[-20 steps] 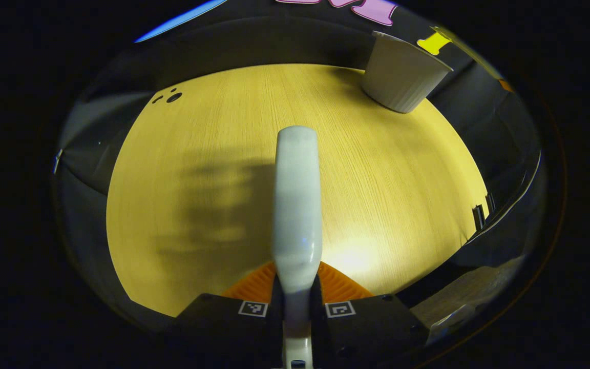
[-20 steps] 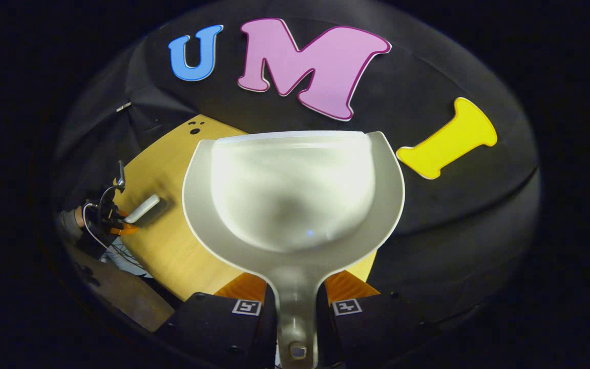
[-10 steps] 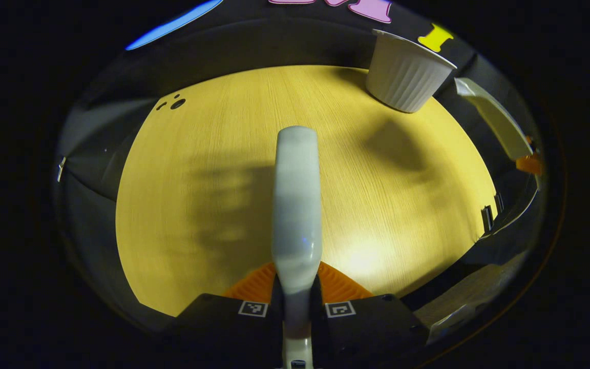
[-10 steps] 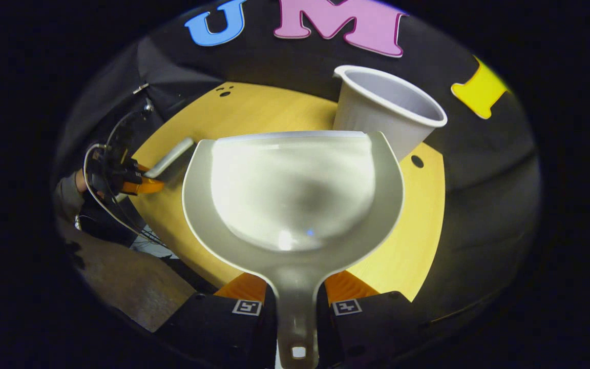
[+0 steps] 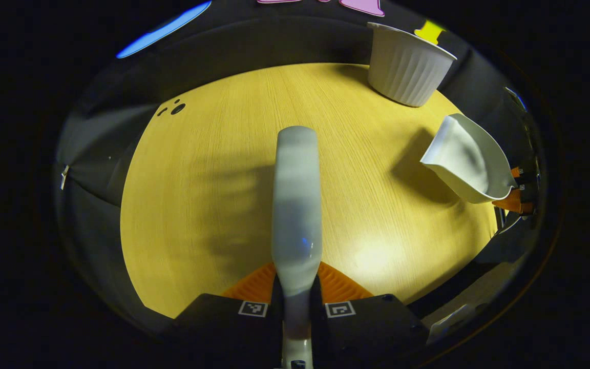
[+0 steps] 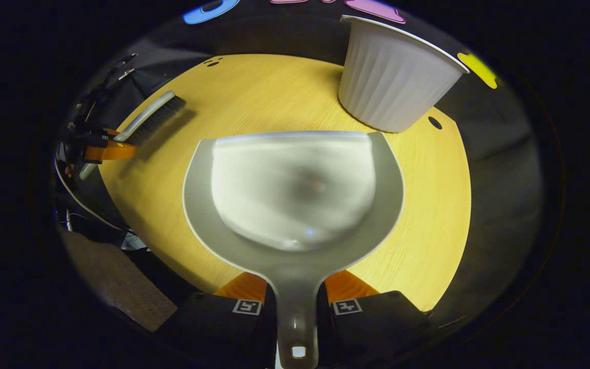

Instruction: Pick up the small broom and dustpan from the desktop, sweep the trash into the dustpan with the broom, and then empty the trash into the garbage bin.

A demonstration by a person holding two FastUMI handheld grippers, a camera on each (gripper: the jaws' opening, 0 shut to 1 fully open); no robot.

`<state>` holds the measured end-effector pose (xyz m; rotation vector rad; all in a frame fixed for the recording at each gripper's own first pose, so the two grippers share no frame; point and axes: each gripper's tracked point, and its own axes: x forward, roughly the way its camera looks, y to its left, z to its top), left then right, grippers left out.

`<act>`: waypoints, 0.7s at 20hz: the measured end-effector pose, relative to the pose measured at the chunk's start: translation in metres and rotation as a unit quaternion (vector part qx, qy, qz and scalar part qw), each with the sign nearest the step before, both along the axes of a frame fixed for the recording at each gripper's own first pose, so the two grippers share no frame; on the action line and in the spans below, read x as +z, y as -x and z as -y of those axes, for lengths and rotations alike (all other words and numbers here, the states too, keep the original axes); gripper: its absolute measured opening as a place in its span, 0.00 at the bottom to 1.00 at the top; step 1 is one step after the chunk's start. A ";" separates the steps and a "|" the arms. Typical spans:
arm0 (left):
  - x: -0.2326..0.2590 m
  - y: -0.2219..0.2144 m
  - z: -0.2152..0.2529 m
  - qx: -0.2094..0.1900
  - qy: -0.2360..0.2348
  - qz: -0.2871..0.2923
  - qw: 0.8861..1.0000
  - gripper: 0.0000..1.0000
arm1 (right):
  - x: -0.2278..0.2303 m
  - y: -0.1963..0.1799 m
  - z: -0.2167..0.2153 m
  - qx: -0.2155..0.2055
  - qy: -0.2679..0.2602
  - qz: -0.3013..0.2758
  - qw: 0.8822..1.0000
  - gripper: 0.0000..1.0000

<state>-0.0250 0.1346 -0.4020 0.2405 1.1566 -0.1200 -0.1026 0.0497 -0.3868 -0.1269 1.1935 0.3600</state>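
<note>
My left gripper: jaws clamped on broom handle, broom held above desktop, pointing toward far edge. My right gripper: jaws clamped on dustpan handle, pan mouth facing far edge, raised over desktop. Garbage bin upright near far right edge, just beyond pan lip. Bare wood between broom and dustpan; dustpan near right edge, tilted. Trash on desktop: cannot tell.
</note>
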 end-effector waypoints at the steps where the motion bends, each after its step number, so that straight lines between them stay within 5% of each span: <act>1: -0.006 0.001 0.000 0.001 -0.003 0.000 1.000 0.28 | -0.005 -0.001 -0.002 -0.004 -0.001 0.000 1.000 0.35; 14: -0.030 -0.003 -0.008 0.008 -0.040 0.003 0.999 0.31 | -0.050 0.008 -0.024 -0.017 -0.014 -0.022 1.000 0.37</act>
